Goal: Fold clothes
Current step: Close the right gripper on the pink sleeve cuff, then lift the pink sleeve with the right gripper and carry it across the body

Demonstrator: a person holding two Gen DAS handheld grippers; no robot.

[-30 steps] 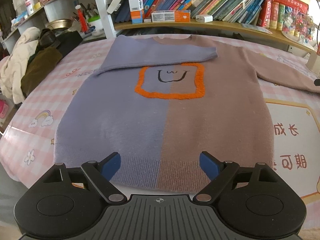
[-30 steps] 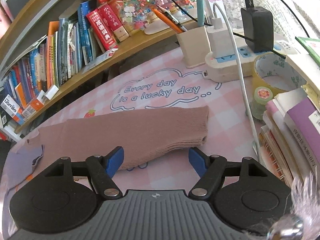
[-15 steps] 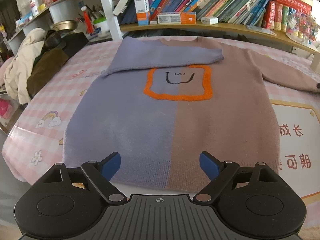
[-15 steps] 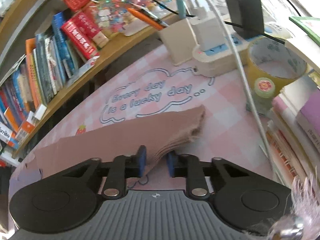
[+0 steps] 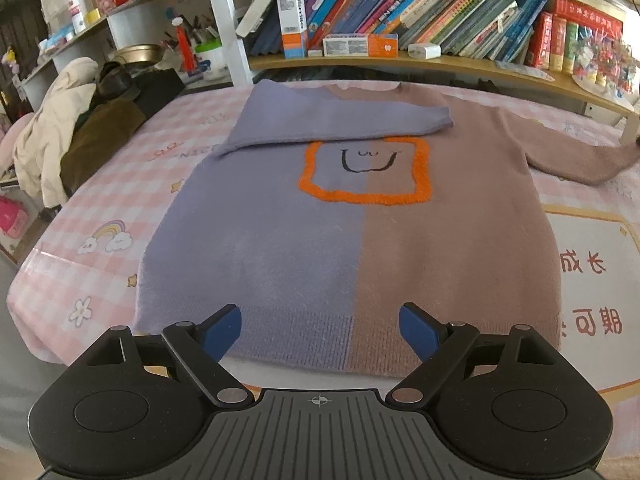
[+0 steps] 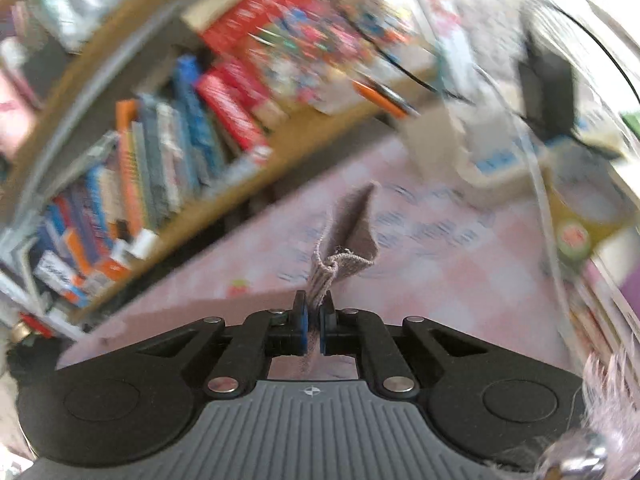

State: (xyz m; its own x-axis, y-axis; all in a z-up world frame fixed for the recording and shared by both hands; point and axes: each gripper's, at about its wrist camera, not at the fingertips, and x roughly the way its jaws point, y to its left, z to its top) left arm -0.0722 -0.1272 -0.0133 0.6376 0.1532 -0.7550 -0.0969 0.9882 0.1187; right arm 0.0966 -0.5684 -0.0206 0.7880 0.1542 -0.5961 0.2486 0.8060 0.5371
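A half purple, half brown sweater [image 5: 352,232] with an orange square and a smile lies flat on the pink checked bed. Its purple sleeve [image 5: 340,124] is folded across the chest. Its brown sleeve [image 5: 576,160] stretches out to the right. My left gripper [image 5: 320,326] is open and empty, just in front of the sweater's hem. My right gripper [image 6: 314,322] is shut on the brown sleeve cuff [image 6: 340,248] and holds it lifted off the bed; that view is blurred.
A bookshelf [image 5: 440,28] runs along the far side of the bed. A pile of clothes [image 5: 60,128] lies at the left. In the right wrist view a power strip [image 6: 500,164], a tape roll [image 6: 592,196] and books stand at the right.
My right gripper, which closed on the brown cuff half a second ago, has lifted it off the bed. My left gripper stayed open and has drawn back slightly from the sweater.
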